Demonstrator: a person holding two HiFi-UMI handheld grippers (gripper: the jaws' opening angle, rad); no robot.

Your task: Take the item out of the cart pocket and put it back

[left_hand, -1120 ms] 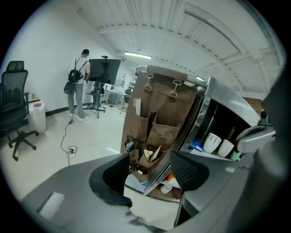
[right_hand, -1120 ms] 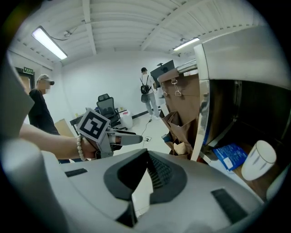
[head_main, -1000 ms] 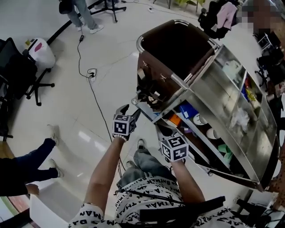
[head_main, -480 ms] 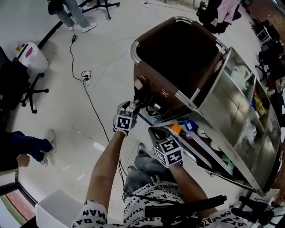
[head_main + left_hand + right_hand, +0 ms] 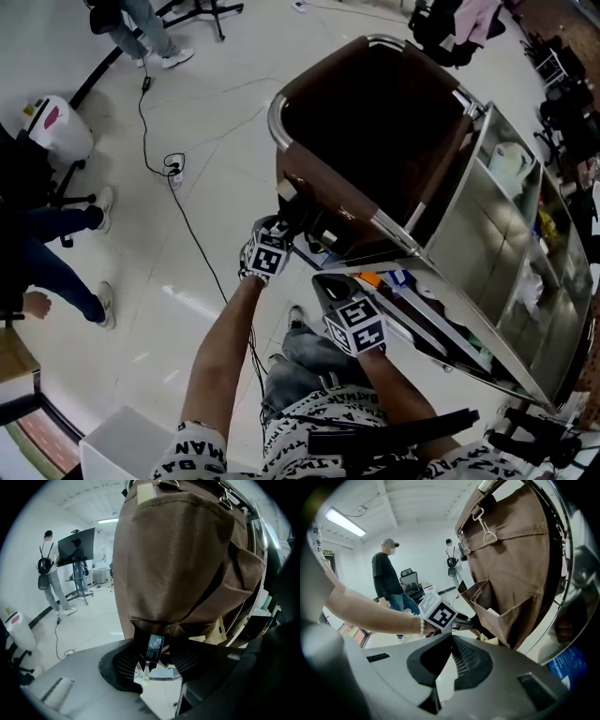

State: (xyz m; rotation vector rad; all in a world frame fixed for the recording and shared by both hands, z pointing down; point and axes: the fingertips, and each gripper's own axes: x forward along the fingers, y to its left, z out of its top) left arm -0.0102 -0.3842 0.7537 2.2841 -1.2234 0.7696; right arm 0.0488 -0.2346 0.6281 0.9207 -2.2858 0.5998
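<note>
Two tools: left tool [image 5: 157, 667] part-open, narrowing round packet [image 5: 154, 648] at pocket [image 5: 508, 620]; right tool [image 5: 451, 639] closed, empty.

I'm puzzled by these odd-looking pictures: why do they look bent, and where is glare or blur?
Left gripper view: the wide lens bulges the bag, corners go black, the foreground is blurred. Right gripper view: same dark rim; the ceiling lamp glares. Head view: sharp, with reflections on the floor.

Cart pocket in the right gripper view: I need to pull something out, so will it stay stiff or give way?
Likely floppy: the pocket is brown fabric that gapes and creases. It may sway when tugged, since its bag seems to hang from metal clips.
</note>
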